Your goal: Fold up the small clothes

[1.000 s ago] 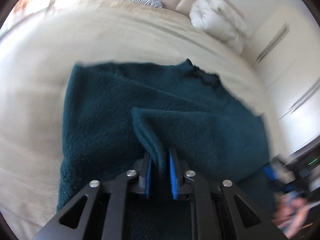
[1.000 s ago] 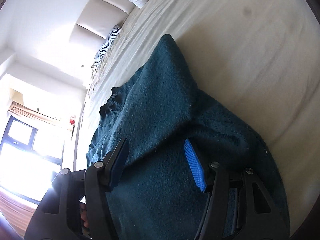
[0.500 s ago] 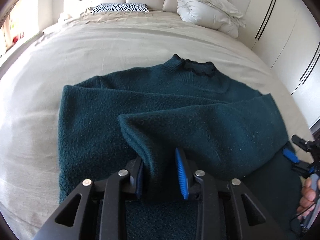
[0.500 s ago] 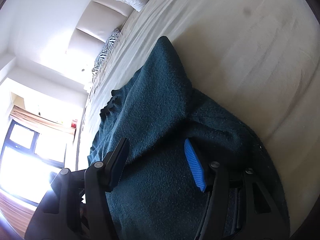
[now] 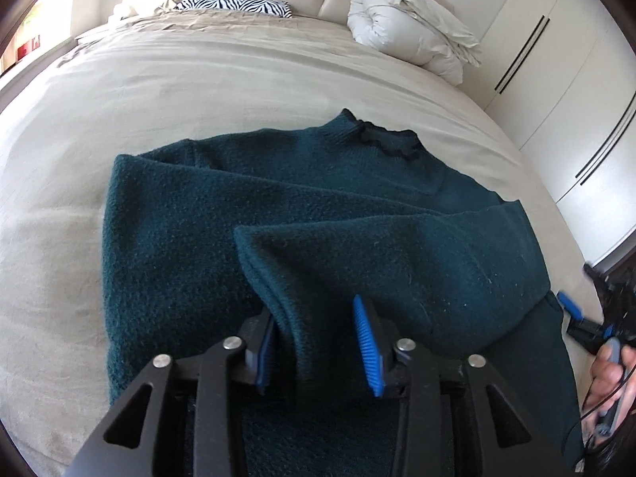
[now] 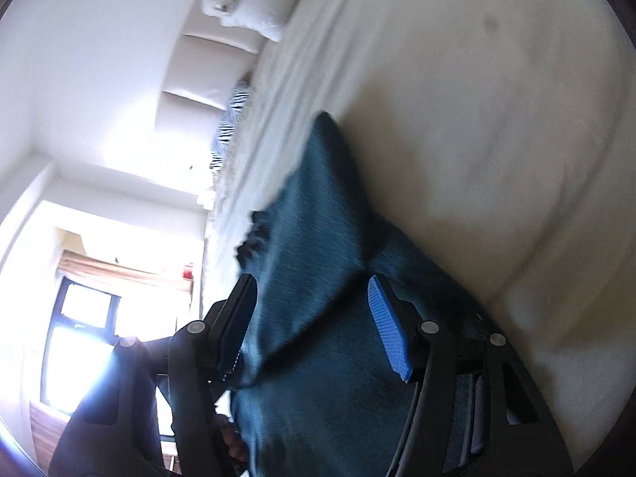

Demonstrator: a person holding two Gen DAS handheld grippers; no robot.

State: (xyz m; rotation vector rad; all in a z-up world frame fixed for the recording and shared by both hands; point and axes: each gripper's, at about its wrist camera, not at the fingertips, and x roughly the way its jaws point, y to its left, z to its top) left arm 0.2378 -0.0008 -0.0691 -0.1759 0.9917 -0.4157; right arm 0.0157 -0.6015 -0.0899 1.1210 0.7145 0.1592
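Note:
A dark teal sweater (image 5: 318, 206) lies flat on the beige bed (image 5: 198, 75), collar towards the headboard. One sleeve (image 5: 397, 254) is folded across its body. The sleeve's cuff sits between the blue pads of my left gripper (image 5: 316, 349), whose jaws are opening; a gap shows at the right pad. In the blurred right wrist view, my right gripper (image 6: 314, 318) stands open over the sweater (image 6: 318, 246) near its right edge, gripping nothing. That right gripper (image 5: 572, 314) also shows at the right edge of the left wrist view, held by a hand (image 5: 612, 369).
A rolled white duvet (image 5: 409, 39) and a zebra-print pillow (image 5: 234, 2) lie by the padded headboard. White wardrobe doors (image 5: 556, 59) stand along the bed's right side. A bright window (image 6: 83, 318) is at the left of the right wrist view.
My left gripper's jaws have spread apart, loosening from the sleeve cuff they pinched. The right gripper has shifted and rolled, and its view is now blurred.

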